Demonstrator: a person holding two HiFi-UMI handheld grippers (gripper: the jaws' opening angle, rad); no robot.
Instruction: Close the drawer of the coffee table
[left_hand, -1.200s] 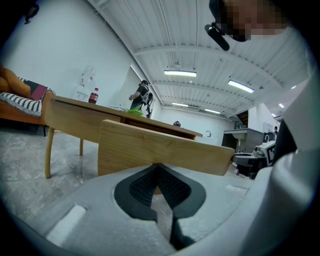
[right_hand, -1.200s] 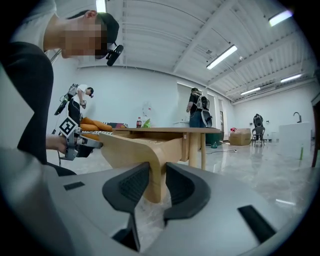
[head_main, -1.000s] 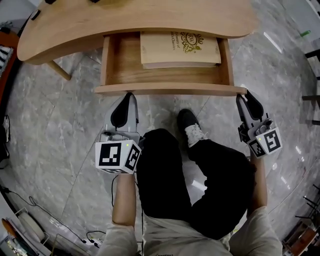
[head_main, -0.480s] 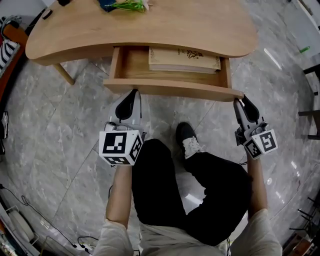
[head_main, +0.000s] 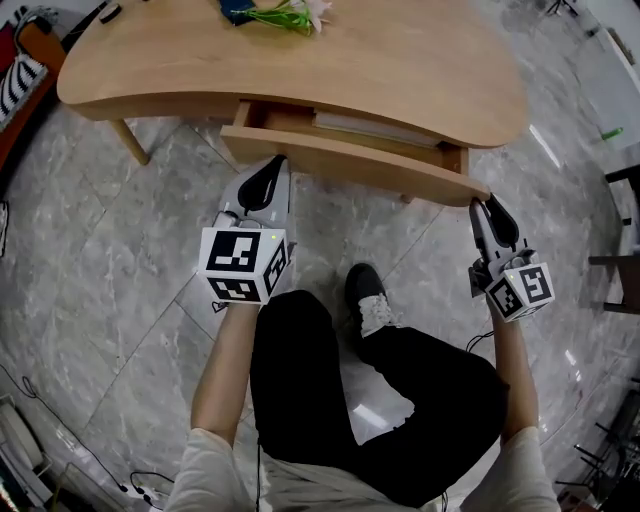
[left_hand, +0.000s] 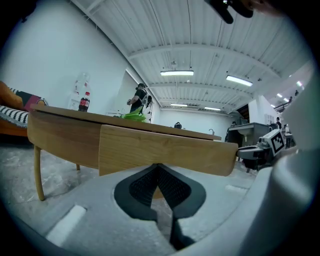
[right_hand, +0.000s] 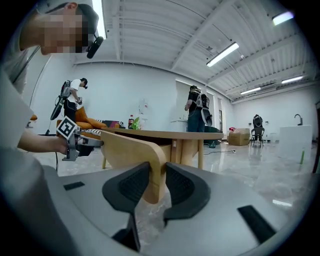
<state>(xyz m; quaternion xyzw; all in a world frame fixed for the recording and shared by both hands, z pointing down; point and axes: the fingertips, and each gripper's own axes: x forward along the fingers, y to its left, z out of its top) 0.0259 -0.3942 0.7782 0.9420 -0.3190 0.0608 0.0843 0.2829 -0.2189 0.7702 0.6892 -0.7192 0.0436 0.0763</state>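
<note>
the drawer at the upper middle is almost shut. the left gripper, jaws together, presses its front; the right gripper pinches its right end, likely to steer it in

Right gripper jaws clamped on drawer front end; table behind; left gripper at front's far end.
</note>
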